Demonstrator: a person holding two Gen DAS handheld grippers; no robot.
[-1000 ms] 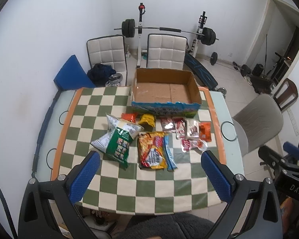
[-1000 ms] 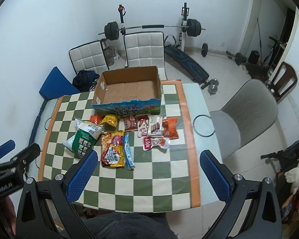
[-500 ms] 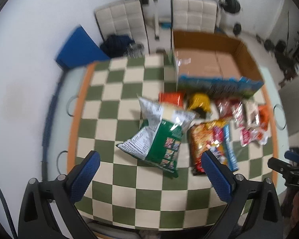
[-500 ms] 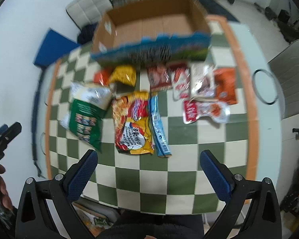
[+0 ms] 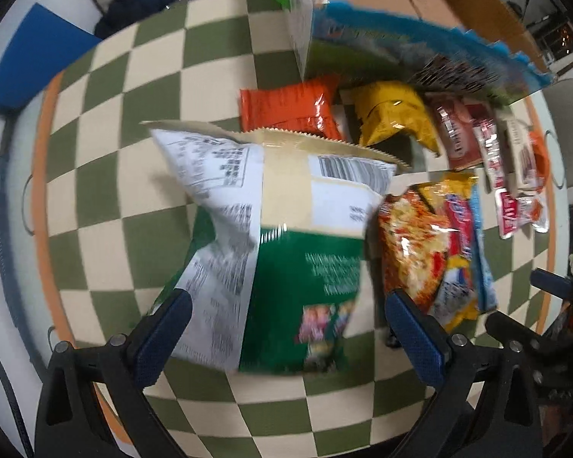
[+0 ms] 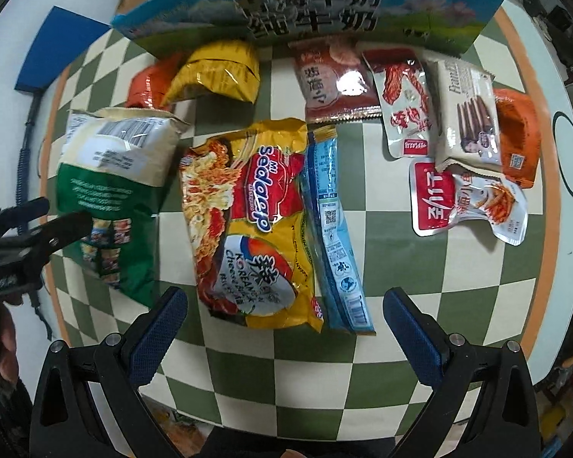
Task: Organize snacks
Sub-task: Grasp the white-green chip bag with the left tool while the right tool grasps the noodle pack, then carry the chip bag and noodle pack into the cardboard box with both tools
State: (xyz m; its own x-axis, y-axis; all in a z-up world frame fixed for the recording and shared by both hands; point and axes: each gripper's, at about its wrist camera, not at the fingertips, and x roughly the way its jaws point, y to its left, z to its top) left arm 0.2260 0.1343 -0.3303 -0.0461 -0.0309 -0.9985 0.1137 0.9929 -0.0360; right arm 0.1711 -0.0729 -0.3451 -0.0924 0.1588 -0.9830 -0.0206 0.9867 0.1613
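Two tongs, left [image 5: 284, 330] and right [image 6: 284, 326], are spread, empty. Green-and-white puffy foil chip bag [image 5: 271, 236], at 12 o'clock on checkered desk [image 5: 95, 145]: judged light, crushable, slippery; top crimped seam recommended.

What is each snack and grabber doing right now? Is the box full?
Left gripper: open, around the green chip bag.
Right gripper: open, over the noodle packet.
Green chip bag: sealed, lying flat.
Noodle packet: sealed, flat.
Cardboard box: open-topped; inside mostly hidden.
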